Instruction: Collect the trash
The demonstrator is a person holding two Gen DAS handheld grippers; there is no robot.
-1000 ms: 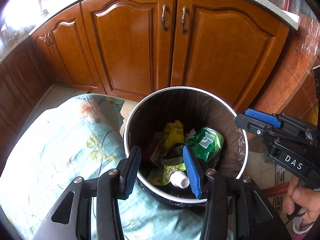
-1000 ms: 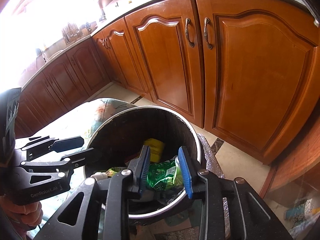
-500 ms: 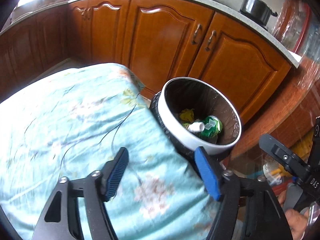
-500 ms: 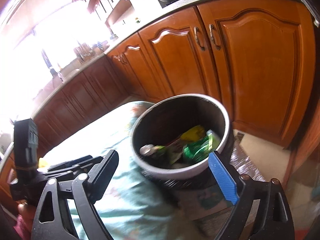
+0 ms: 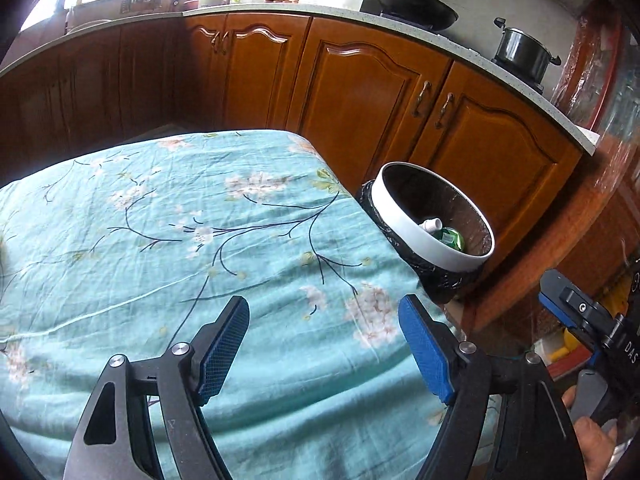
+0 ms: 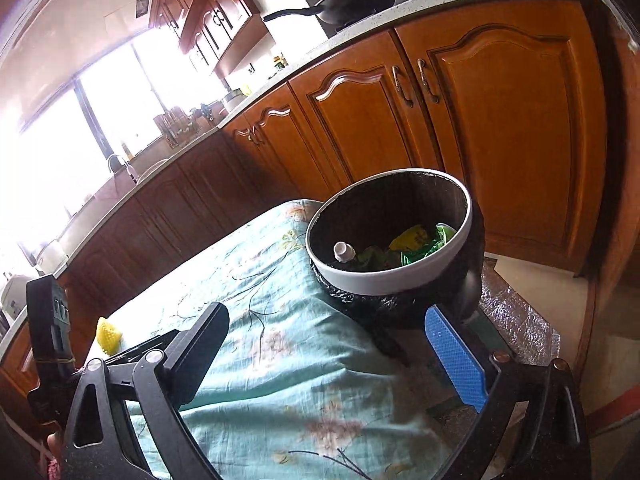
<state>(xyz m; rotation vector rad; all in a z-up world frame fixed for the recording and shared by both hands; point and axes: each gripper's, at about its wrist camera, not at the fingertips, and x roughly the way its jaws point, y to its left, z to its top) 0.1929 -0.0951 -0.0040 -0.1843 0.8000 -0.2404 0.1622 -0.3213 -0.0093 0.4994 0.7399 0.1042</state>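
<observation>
Both grippers, left (image 5: 322, 344) and right (image 6: 334, 354), gape empty; small knobbly yellow scrap (image 6: 108, 334) (probably light, squashy) wants pinching across its middle.

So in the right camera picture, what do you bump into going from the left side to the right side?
Yellow bumpy thing → white bottle in the trash bin → green wrapper → cabinet door handles.

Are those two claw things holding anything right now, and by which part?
Nothing is held. The left gripper and the right gripper both stand wide open, with only the floral cloth showing between their fingers. The trash lies in the bin.
</observation>
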